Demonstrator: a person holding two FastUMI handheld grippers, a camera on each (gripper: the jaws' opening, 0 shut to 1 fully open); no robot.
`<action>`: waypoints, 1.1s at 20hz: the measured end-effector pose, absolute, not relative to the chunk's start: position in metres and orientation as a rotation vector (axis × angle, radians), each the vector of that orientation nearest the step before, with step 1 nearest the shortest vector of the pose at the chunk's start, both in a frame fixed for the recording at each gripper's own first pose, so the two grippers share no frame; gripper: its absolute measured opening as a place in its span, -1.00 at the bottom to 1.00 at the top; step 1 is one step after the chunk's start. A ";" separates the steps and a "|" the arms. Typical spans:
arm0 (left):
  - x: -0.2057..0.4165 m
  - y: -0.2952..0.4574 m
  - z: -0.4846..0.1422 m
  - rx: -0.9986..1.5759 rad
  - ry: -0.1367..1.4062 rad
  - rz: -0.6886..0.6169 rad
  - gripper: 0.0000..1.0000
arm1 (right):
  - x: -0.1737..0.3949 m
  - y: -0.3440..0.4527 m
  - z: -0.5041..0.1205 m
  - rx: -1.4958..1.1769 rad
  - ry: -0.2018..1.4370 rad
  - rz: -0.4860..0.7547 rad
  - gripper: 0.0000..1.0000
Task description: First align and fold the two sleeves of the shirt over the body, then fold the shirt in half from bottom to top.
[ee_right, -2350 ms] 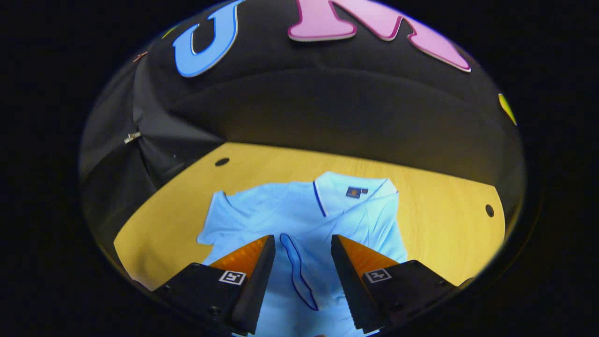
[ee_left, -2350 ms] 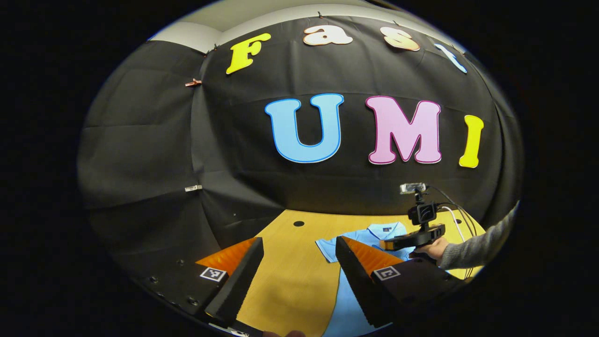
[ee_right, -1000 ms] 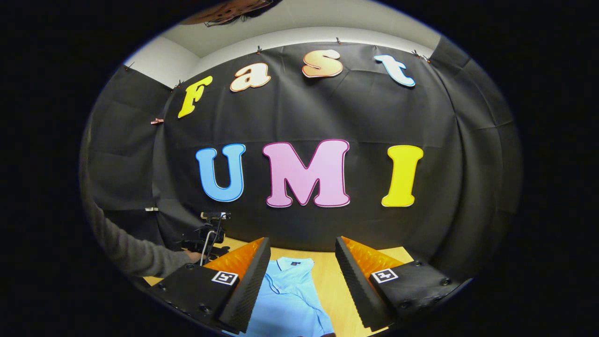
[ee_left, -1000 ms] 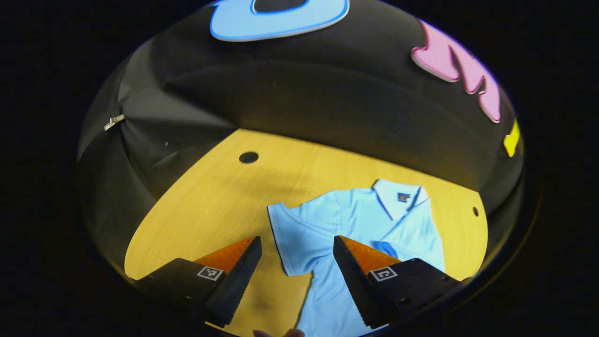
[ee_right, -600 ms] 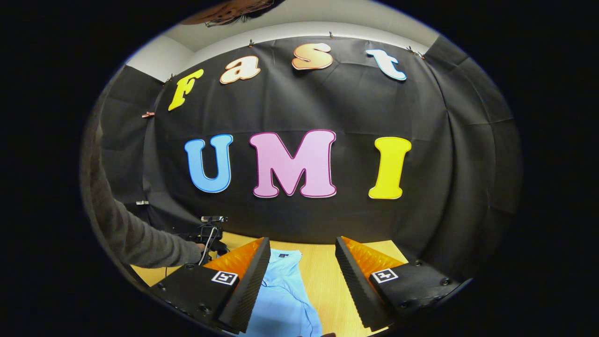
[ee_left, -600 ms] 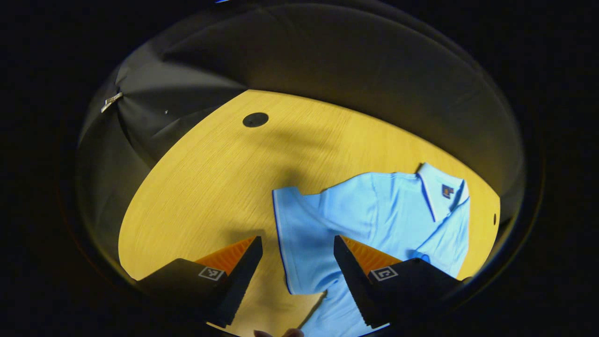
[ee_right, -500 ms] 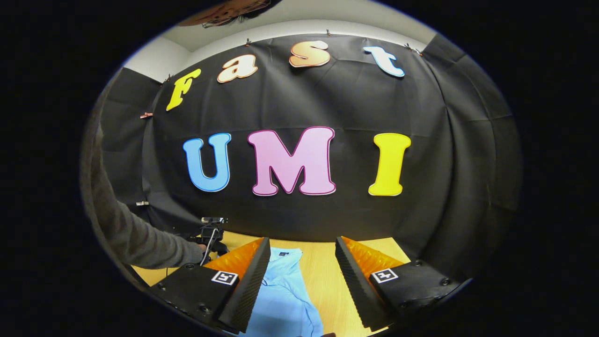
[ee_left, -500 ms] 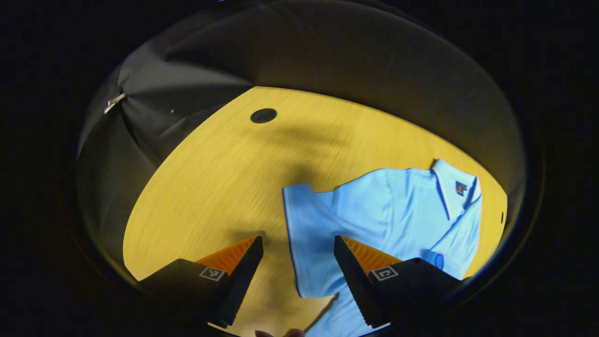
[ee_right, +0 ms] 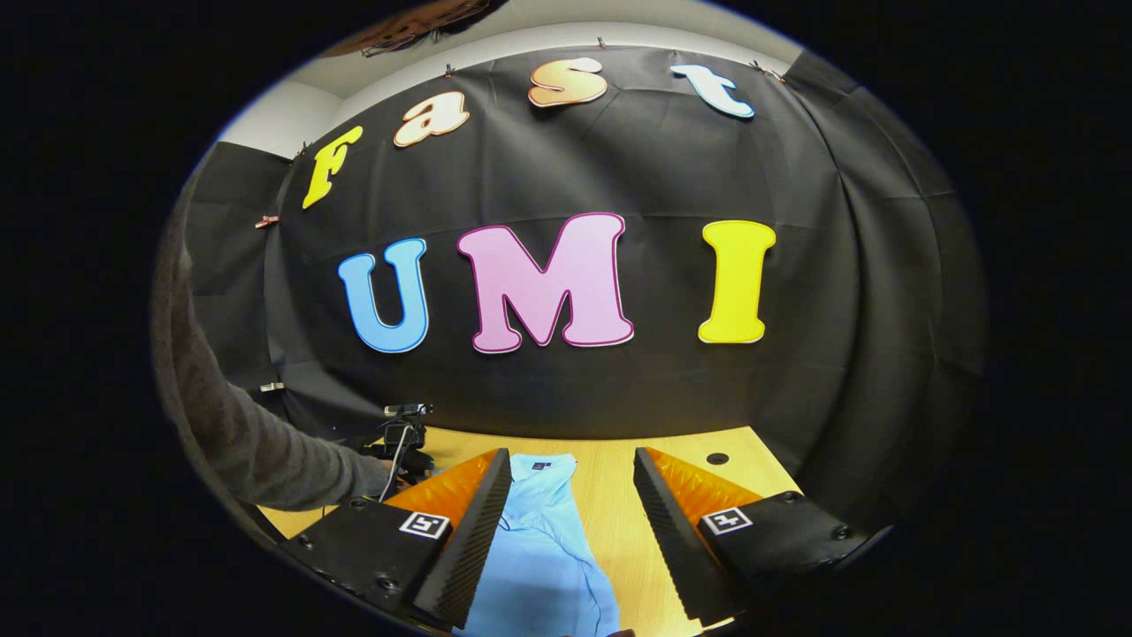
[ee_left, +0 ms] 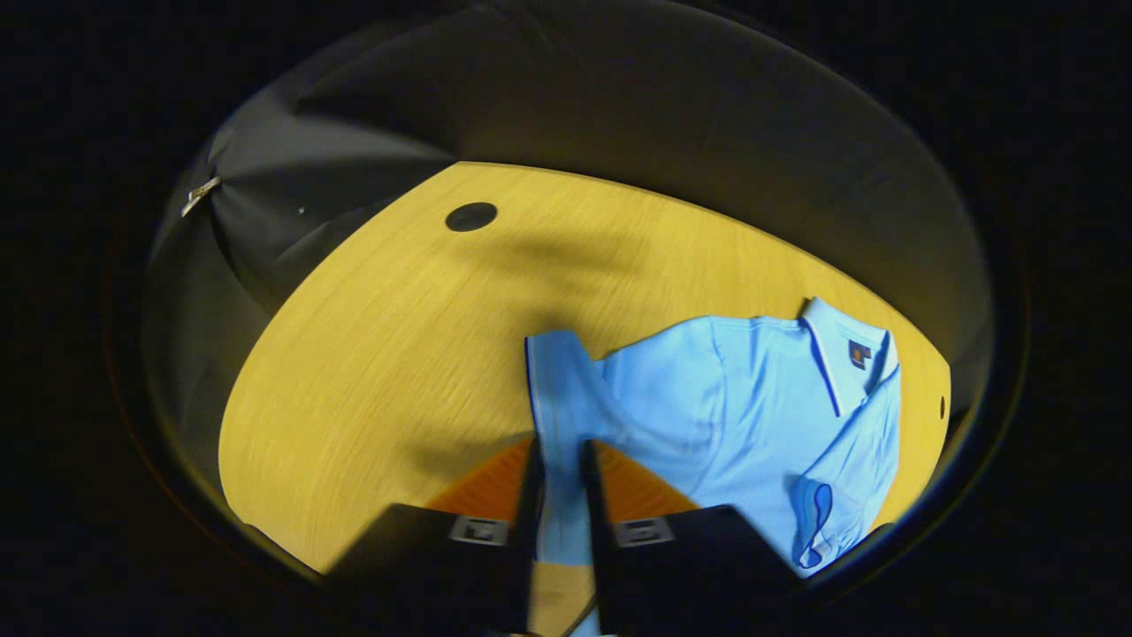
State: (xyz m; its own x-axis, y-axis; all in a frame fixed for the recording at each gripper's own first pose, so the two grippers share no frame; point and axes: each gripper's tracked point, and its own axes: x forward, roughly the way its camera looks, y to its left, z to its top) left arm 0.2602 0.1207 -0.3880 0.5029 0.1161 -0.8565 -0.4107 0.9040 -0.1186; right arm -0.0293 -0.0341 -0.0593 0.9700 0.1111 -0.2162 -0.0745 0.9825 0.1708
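1. The shirt [ee_left: 752, 398] is a soft, light blue polo with a darker blue line along the collar and sleeve hems and a small dark patch inside the neck. It lies flat on the table [ee_left: 380, 336], a smooth yellow wood-grain top with a round dark hole [ee_left: 470, 216] near its far edge.
2. In the left gripper view, one short sleeve [ee_left: 555, 389] sticks out from the body toward the claw, its hem a straight edge. The other sleeve [ee_left: 814, 522] is already turned in over the chest, its cuff a curled blue loop.
3. The left claw [ee_left: 559, 495] is clenched on the outstretched sleeve, both fingers [ee_left: 529, 495] pressing the cloth in a narrow strip between them.
4. The right claw [ee_right: 566, 522] stands wide apart, ribbed inner faces bare, held above the table with the shirt beneath and gripping nothing.
5. In the right gripper view, a grey knitted sleeve of the person's arm [ee_right: 265, 451] reaches in low toward the other device.
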 end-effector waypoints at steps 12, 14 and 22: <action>0.287 0.076 -0.332 -0.359 0.820 0.174 -0.88 | -0.031 -0.044 -0.060 0.161 0.224 0.109 0.75; 0.289 0.048 -0.312 -0.335 0.787 0.111 -0.87 | -0.033 -0.044 -0.058 0.159 0.216 0.112 0.75; 0.268 -0.102 -0.263 -0.217 0.703 -0.193 -0.87 | -0.040 -0.053 -0.062 0.171 0.219 0.096 0.75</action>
State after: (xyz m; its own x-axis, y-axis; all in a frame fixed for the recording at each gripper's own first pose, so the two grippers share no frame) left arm 0.2682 -0.1022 -0.2626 0.7466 -0.2472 -0.6176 0.1020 0.9599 -0.2610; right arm -0.0400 -0.0529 -0.0616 0.9717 0.1128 -0.2076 -0.0756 0.9809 0.1793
